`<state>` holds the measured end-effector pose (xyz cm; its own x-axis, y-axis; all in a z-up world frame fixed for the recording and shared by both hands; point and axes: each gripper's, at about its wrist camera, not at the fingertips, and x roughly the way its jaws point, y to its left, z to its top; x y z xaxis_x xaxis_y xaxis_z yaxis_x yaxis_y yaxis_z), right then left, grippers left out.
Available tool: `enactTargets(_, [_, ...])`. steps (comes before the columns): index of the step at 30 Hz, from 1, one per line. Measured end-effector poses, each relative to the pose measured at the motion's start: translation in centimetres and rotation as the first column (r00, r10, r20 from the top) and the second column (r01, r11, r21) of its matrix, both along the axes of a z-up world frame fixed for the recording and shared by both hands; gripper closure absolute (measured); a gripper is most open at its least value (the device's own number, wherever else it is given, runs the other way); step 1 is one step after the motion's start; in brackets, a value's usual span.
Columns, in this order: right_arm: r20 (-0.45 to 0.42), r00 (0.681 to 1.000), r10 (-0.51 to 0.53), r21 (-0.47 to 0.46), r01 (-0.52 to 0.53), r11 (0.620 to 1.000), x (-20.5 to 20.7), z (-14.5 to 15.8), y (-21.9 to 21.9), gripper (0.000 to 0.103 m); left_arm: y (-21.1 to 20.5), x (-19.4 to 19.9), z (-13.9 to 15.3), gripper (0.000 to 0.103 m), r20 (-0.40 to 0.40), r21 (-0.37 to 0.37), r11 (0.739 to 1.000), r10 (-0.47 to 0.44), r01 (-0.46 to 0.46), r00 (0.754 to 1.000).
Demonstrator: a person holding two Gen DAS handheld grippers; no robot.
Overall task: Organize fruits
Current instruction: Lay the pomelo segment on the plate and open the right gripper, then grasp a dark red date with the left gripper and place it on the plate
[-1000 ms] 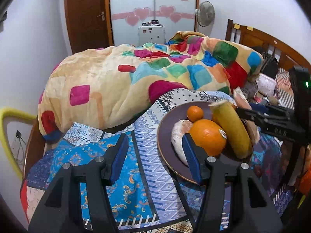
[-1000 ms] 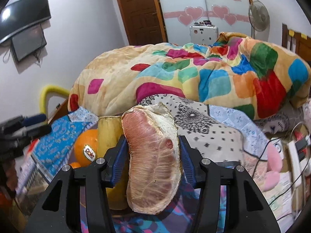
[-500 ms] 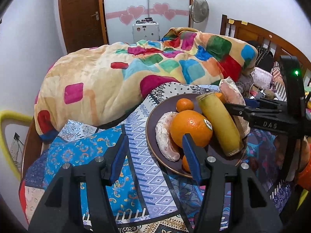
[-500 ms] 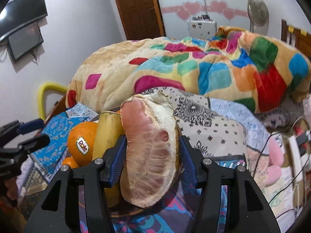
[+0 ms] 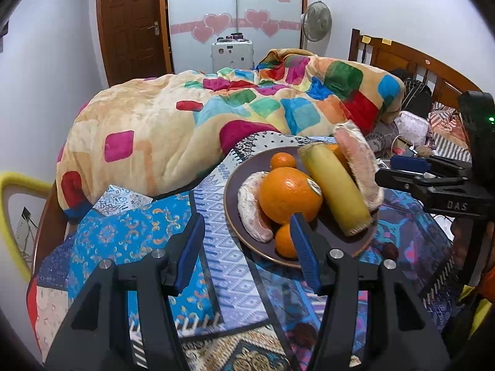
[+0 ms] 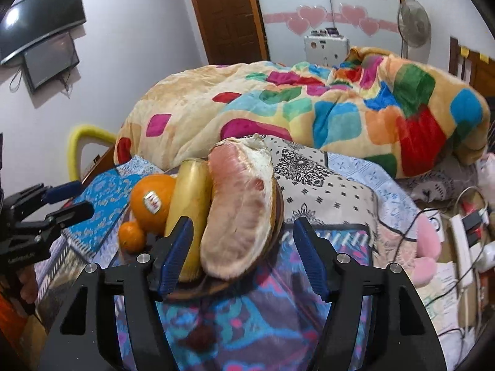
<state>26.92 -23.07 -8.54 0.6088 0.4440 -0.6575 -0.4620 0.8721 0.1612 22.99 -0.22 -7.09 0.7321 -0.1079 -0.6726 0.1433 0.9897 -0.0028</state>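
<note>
Pink and pithy, the big pomelo wedge (image 6: 241,213) leans on the rim of the brown plate (image 6: 278,213), lying between the spread jaws of the right gripper (image 6: 243,255), nearer the left pad; neither pad touches it. Pressed against its left side is a banana (image 6: 188,207), then a large orange (image 6: 151,199) with a sticker and a small tangerine (image 6: 131,236) below it. The left gripper (image 5: 247,252) hangs with jaws wide and nothing between them, over the patterned cloth (image 5: 130,235); its right pad overlaps the plate's near edge, where a second pomelo wedge (image 5: 252,213) lies.
</note>
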Motion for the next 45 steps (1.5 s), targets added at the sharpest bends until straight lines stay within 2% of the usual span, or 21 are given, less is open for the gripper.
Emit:
enactTargets(6, [0.058, 0.998, 0.023, -0.061, -0.019, 0.998, -3.8, 0.8, -0.6, 0.038, -1.0, -3.2, 0.4, 0.044, 0.018, -0.005, 1.0, -0.015, 0.015, 1.0])
enactTargets(12, [0.057, 0.998, 0.033, -0.048, -0.031, 0.998, -6.6, 0.9, -1.4, 0.037, -1.4, -5.8, -0.1, 0.039, 0.009, -0.03, 0.999, -0.015, 0.016, 1.0])
enactTargets(15, [0.069, 0.997, 0.035, -0.088, -0.029, 0.996, -7.4, 0.4, -1.2, 0.036, -1.6, -6.5, -0.8, 0.039, -0.01, -0.022, 1.0, -0.016, 0.016, 1.0])
enactTargets(24, [0.027, 0.995, 0.099, -0.178, -0.093, 0.98, -7.9, -2.6, 0.1, 0.037, -2.2, -7.0, -4.1, 0.039, -0.103, -0.039, 0.998, -0.045, 0.041, 0.994])
enactTargets(26, [0.014, 0.994, 0.106, -0.187, -0.101, 0.977, -7.7, -3.3, 0.4, 0.038, -2.4, -6.9, -4.8, 0.042, -0.121, -0.037, 0.998, -0.054, 0.05, 0.991])
enactTargets(28, [-0.005, 0.994, 0.11, -0.196, -0.109, 0.974, -7.3, -4.1, 0.8, 0.051, -2.7, -6.7, -5.3, 0.049, -0.13, -0.032, 0.998, -0.062, 0.059, 0.99])
enactTargets(32, [-0.053, 0.993, 0.108, -0.18, -0.116, 0.977, -6.0, -5.1, 1.1, 0.063, -3.3, -6.5, -6.2, 0.061, -0.151, -0.02, 0.996, -0.084, 0.082, 0.985])
enactTargets(33, [-0.05, 0.993, 0.106, -0.173, -0.113, 0.978, -5.9, -5.1, 1.0, 0.064, -3.3, -6.4, -6.3, 0.066, -0.16, -0.025, 0.996, -0.092, 0.089, 0.983])
enactTargets(38, [-0.057, 0.993, 0.099, -0.143, -0.107, 0.984, -5.4, -5.0, 1.1, 0.075, -3.2, -6.3, -6.5, 0.072, -0.158, -0.052, 0.995, -0.095, 0.088, 0.983])
enactTargets(40, [-0.053, 0.993, 0.103, -0.142, -0.109, 0.984, -5.5, -5.1, 1.3, 0.083, -3.0, -6.2, -6.5, 0.079, -0.156, -0.057, 0.995, -0.085, 0.076, 0.984])
enactTargets(41, [-0.047, 0.994, 0.102, -0.145, -0.108, 0.984, -5.6, -5.1, 1.4, 0.083, -2.9, -6.1, -6.5, 0.081, -0.154, -0.062, 0.995, -0.081, 0.072, 0.985])
enactTargets(42, [-0.041, 0.994, 0.102, -0.148, -0.107, 0.983, -5.7, -5.1, 1.4, 0.083, -2.7, -6.2, -6.4, 0.088, -0.153, -0.071, 0.995, -0.087, 0.076, 0.984])
enactTargets(45, [-0.023, 0.994, 0.107, -0.148, -0.109, 0.983, -6.1, -4.8, 1.6, 0.084, -2.6, -6.7, -6.2, 0.09, -0.137, -0.065, 0.995, -0.085, 0.077, 0.987])
